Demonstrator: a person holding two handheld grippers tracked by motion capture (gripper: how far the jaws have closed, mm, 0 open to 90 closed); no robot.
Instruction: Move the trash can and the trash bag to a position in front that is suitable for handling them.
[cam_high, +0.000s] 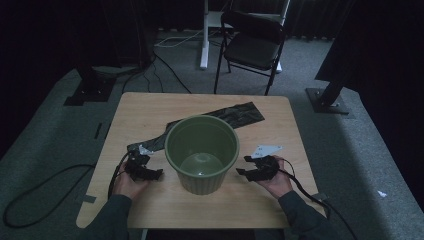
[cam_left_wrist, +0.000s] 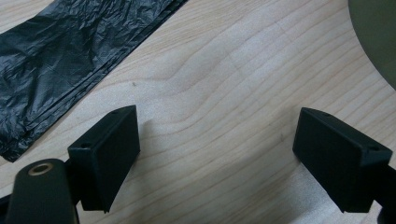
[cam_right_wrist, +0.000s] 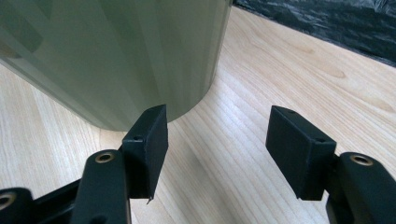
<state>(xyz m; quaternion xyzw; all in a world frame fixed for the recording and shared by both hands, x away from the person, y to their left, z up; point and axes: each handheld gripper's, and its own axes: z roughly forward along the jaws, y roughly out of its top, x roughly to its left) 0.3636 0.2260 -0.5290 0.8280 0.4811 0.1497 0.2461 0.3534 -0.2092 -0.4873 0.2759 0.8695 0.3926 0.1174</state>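
Green bin (cam_high: 202, 152) on wooden table (cam_high: 150, 107), left tongs (cam_high: 148, 170), right tongs (cam_high: 243, 165) both agape, empty

A ribbed, olive-green plastic bin (cam_high: 202, 152) is seen standing upright and open-topped near the middle of the wooden table, slightly toward the person's edge. Its inside is seen to be bare, with a pale sheen on the bottom. A flattened black plastic bag (cam_high: 210, 122) is laid crinkled on the tabletop behind it, stretched diagonally, its middle hidden by the bin's rim.
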